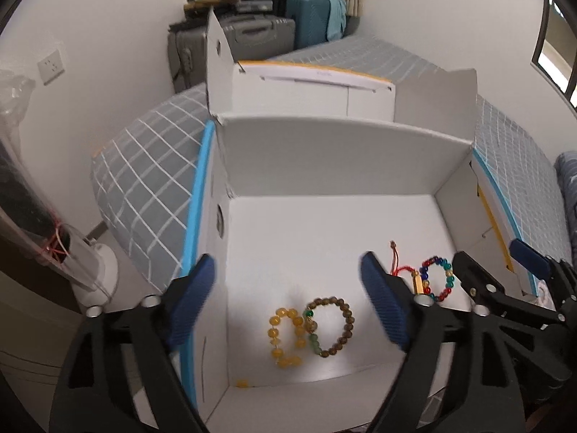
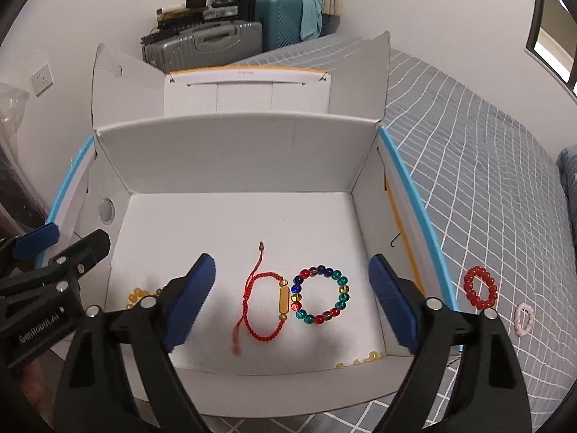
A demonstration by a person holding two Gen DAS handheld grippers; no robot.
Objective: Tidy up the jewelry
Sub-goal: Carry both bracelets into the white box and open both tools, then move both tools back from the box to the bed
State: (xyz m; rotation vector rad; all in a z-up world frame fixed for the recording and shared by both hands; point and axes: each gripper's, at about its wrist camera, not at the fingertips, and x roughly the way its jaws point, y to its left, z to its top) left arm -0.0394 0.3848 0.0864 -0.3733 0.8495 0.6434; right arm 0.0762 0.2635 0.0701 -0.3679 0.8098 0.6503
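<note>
Fingers (image 1: 382, 310) of both grippers spread, empty; red bracelet (image 2: 480, 287) and pink bracelet (image 2: 524, 319) only in right view.

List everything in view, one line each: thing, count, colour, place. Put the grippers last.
box: 1, white with blue edges, open on the bed
yellow bead bracelet: 1, amber, box floor, left
brown bead bracelet: 1, brown with green beads, touching the yellow one
red cord bracelet: 1, red with gold bar, box middle
multicolour bead bracelet: 1, red, blue, teal, gold, beside the cord one
red bead bracelet: 1, red, on bed right of box
pink bracelet: 1, pale pink, on bed
suitcases: several, grey and teal, far wall
left gripper: open, over box
right gripper: open, over box
</note>
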